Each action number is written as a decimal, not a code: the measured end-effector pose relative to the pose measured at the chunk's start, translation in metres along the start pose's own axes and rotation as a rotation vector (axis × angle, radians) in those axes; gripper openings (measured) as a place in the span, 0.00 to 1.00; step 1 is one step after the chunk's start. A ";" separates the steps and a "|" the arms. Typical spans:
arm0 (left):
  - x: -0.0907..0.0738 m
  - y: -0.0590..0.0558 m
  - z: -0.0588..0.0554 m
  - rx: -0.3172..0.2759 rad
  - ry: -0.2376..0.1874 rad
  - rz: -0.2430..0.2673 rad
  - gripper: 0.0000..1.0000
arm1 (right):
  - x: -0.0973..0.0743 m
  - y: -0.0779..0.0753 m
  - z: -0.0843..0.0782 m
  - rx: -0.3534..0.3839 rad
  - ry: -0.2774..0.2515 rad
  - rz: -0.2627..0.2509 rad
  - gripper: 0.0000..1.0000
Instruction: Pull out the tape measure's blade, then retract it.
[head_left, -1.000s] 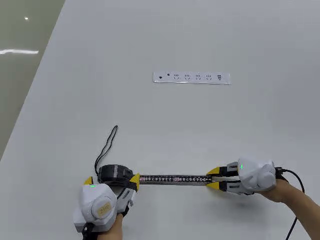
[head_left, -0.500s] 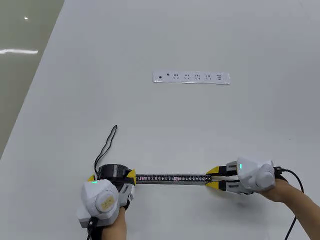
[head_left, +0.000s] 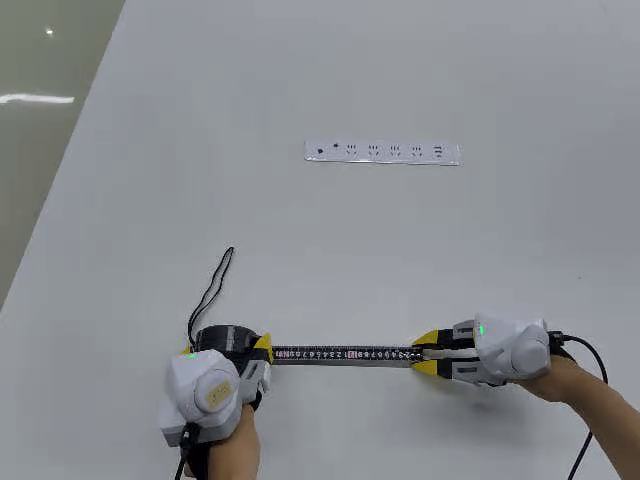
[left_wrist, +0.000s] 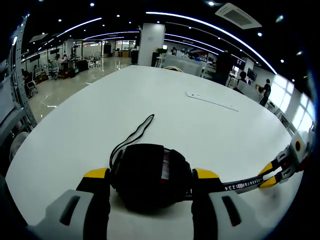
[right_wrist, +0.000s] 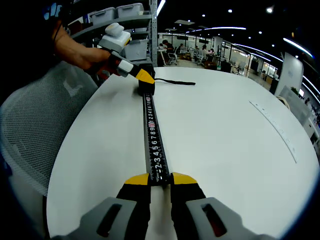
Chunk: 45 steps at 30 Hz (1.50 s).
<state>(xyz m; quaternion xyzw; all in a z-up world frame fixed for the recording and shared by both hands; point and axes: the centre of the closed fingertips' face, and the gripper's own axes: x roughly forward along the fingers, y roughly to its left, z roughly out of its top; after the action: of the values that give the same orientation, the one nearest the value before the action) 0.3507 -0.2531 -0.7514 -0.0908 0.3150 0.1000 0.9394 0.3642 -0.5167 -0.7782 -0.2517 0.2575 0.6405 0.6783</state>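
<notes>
A black tape measure case (left_wrist: 150, 172) (head_left: 225, 340) lies on the white table, clamped between the yellow-tipped fingers of my left gripper (left_wrist: 150, 175) (head_left: 228, 352). Its wrist cord (head_left: 212, 290) trails away across the table. The dark blade (head_left: 345, 354) (right_wrist: 153, 137) runs out flat from the case to the right. My right gripper (right_wrist: 159, 179) (head_left: 425, 354) is shut on the blade's end. In the right gripper view the case (right_wrist: 146, 86) sits at the far end of the blade.
A white power strip (head_left: 382, 153) lies further back on the table (head_left: 400, 240). The table's left edge (head_left: 60, 190) drops to a grey floor. A black cable (head_left: 590, 360) runs from the right gripper. Shelves, desks and people stand in the room beyond.
The left gripper with the case has shifted slightly left and rolled a little. The blade stays stretched out and the right gripper has barely moved.
</notes>
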 end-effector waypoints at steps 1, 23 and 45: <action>0.000 0.000 0.000 0.003 -0.002 -0.001 0.63 | 0.000 -0.001 -0.001 -0.003 0.001 -0.002 0.13; 0.001 0.002 -0.002 0.026 0.008 0.028 0.62 | -0.004 -0.001 0.002 -0.011 0.004 -0.023 0.13; 0.001 0.001 -0.002 0.019 -0.007 0.007 0.61 | -0.006 -0.001 0.005 -0.009 0.011 -0.023 0.13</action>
<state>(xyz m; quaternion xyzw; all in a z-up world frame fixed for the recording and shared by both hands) 0.3502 -0.2524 -0.7533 -0.0806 0.3131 0.1004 0.9409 0.3648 -0.5183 -0.7707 -0.2614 0.2554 0.6325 0.6829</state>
